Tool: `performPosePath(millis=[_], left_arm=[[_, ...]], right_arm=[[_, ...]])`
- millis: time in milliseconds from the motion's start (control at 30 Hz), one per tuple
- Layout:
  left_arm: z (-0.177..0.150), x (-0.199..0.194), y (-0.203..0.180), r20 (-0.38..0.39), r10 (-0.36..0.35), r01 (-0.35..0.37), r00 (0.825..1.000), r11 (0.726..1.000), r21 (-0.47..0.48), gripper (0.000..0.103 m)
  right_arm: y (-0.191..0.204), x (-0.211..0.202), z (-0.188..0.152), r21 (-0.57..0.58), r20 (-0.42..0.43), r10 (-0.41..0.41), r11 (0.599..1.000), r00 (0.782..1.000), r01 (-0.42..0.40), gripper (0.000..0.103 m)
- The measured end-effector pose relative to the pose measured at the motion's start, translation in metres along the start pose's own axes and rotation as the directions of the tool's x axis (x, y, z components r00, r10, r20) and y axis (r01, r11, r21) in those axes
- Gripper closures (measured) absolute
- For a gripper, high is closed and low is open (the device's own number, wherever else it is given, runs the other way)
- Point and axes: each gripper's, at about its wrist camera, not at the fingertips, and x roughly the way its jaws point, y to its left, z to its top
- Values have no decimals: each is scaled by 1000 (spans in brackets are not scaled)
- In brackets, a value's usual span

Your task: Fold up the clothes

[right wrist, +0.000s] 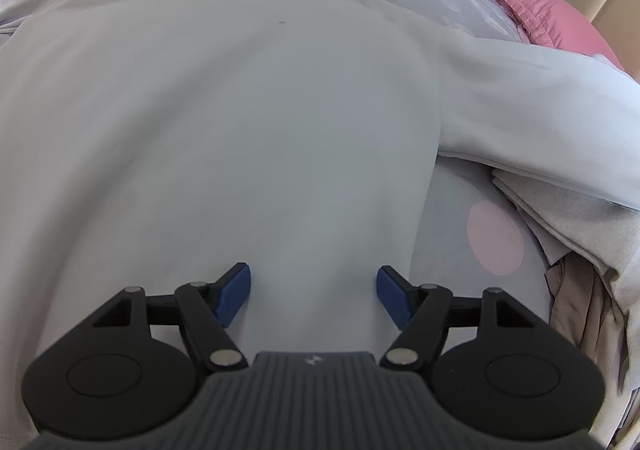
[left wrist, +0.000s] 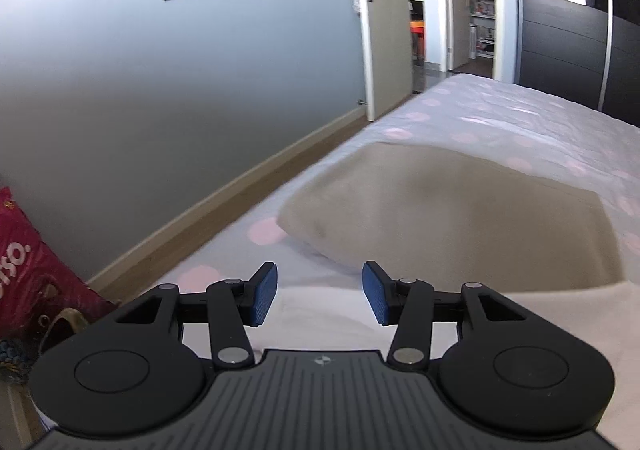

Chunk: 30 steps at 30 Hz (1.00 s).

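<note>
A pale sweatshirt (right wrist: 224,122) lies spread flat on the dotted bed (right wrist: 496,238). Left tool (left wrist: 320,292) and right tool (right wrist: 314,292) both gape, released, over its fabric; a red bag (left wrist: 28,270) stands beside the bed

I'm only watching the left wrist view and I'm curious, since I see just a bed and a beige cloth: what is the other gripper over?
Observer: The right gripper hangs over a pale shirt spread flat on the bed.
Operator: Is it holding the shirt?
Observer: No, its jaws stand open, with the blue pads apart and nothing pinched.
Operator: Anything else on that side?
Observer: A pink pillow lies at the far right, beyond the shirt's sleeve.
Operator: More laundry?
Observer: Yes, a crumpled pile of clothes sits at the right edge.
</note>
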Motion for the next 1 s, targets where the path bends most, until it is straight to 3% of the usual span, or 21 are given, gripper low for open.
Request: performPosePath(millis=[100,167,367,600,767,900,1000], left_arm=[[-38,-24,-21,-72,-124,128,990,991,44,57],[-67,-39,-32,-140,-196,207,970,976,71,57],[-151,-78,-59,-340,-371,427,864,898,107,57],[-204,-109,-72,-450,-424,536,786,830,155,57],[-231,-128,-76,-484,-462,598,743,783,172,54],[-252,-137,-74,-522,-459,613,719,773,165,53],[-271,-138,-77,-568,-407,602,715,772,205,53]], right_arm=[[4,-5,-4,-29,2,-7,1000,1000,7,31],[5,-8,-7,-39,5,-2,999,1000,2,31],[10,-20,-13,-36,21,26,999,999,-26,31],[22,-27,-23,-65,3,73,995,997,-73,31],[35,-33,-29,-137,-5,84,987,996,-84,31],[39,-34,-31,-159,-3,78,984,997,-78,31],[36,-33,-30,-154,-5,79,985,997,-78,31]])
